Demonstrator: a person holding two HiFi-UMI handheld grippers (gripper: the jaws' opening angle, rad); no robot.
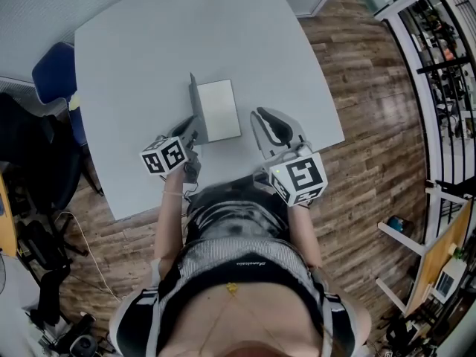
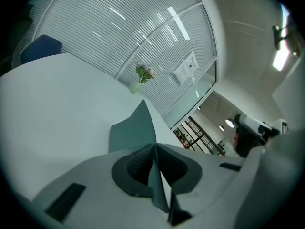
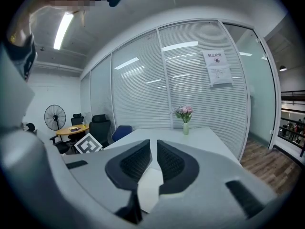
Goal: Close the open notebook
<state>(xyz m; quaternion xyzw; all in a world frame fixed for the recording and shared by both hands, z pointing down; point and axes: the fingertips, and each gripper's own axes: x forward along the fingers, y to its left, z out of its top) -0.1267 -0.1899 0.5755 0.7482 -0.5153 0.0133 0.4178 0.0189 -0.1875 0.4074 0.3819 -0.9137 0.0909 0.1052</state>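
Note:
The notebook lies on the white table (image 1: 149,43) with its white page (image 1: 217,108) flat and its grey cover (image 1: 195,110) standing nearly upright along the left side. My left gripper (image 1: 192,134) is shut on the near edge of that cover. In the left gripper view the thin grey cover (image 2: 133,128) runs between the pads of the left gripper (image 2: 155,149). My right gripper (image 1: 269,121) hovers just right of the notebook, apart from it. In the right gripper view, the right gripper (image 3: 153,144) has its jaws almost together with nothing between them, and a white page corner (image 3: 150,187) shows below.
A small vase of flowers (image 3: 185,118) stands at the table's far edge, and a blue chair (image 1: 52,69) is at the left side. Glass partitions with blinds lie beyond. The table's near edge is close to the person's body.

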